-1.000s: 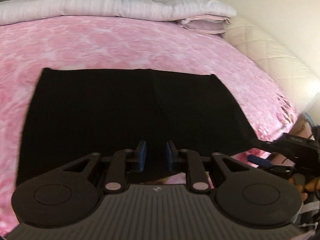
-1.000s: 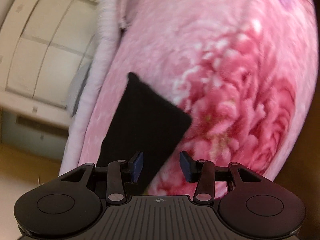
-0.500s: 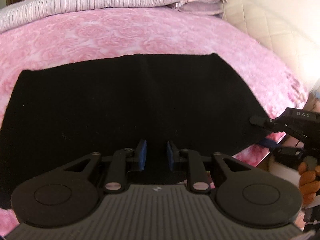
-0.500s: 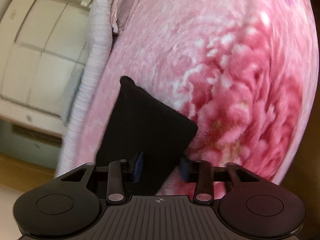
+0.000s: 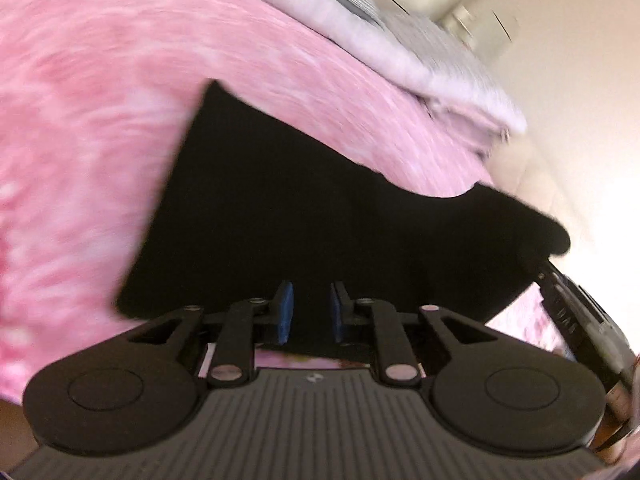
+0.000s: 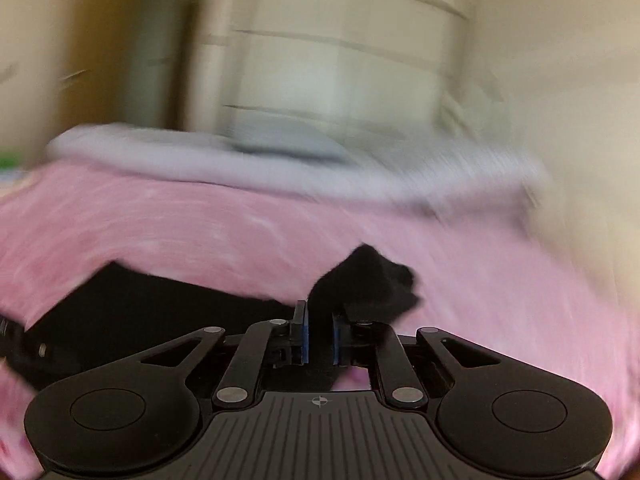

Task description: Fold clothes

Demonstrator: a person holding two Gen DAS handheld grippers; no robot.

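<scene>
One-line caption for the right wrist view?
Right gripper shut on a lifted corner of the black garment above the pink bedspread.

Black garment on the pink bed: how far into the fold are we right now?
Done: the black garment lies spread on the pink blanket. In hand: both grippers grip its near edge, the left gripper at the middle, the right gripper with a corner bunched above it. Left: carrying the edge across; no finished fold shows yet.

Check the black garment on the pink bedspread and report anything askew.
One corner of the black garment is bunched and raised off the pink bedspread, pinched in the right gripper. The rest lies flat, its near edge in the left gripper.
</scene>
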